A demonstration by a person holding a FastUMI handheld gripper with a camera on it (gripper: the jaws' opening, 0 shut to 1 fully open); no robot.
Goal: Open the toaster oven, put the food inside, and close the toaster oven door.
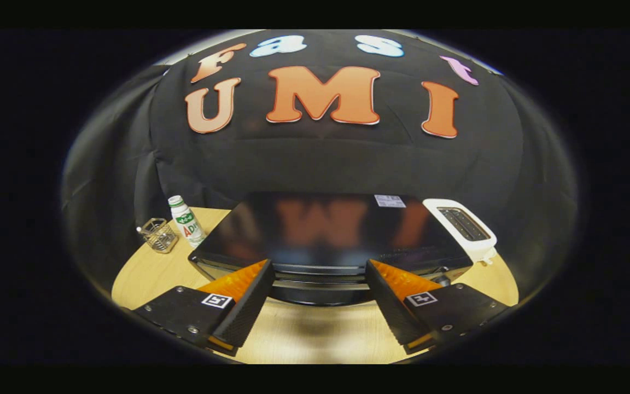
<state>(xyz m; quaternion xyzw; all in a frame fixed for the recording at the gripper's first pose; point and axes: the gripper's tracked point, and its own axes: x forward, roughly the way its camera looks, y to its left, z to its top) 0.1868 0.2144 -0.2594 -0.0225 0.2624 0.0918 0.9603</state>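
Hovered over the near edge of the wooden table (145, 273), gripper (318, 265) spread wide with nothing between the fingers. Pointed straight at the black toaster oven (326, 241), which sat in the middle of the table, glossy top mirroring the wall behind. Fingertips flanked the oven's front, one at each side of the door's upper rail (318, 269); could not tell whether either tip touched it. Door looked closed, handle bar (318, 284) running across between the two fingers. Stood just beside the oven toward the table's right edge: a white two-slot toaster (465, 225), nearly touching the oven's right side. Toward the table's far left corner: a small white bottle (186, 220) with a green cap, upright, close to the oven's left rear corner, and a little wire basket (158, 234) just left of the bottle. Saw a pale sticker (390, 201) on the oven's top near its back right corner. Could not pick out any food on the table.
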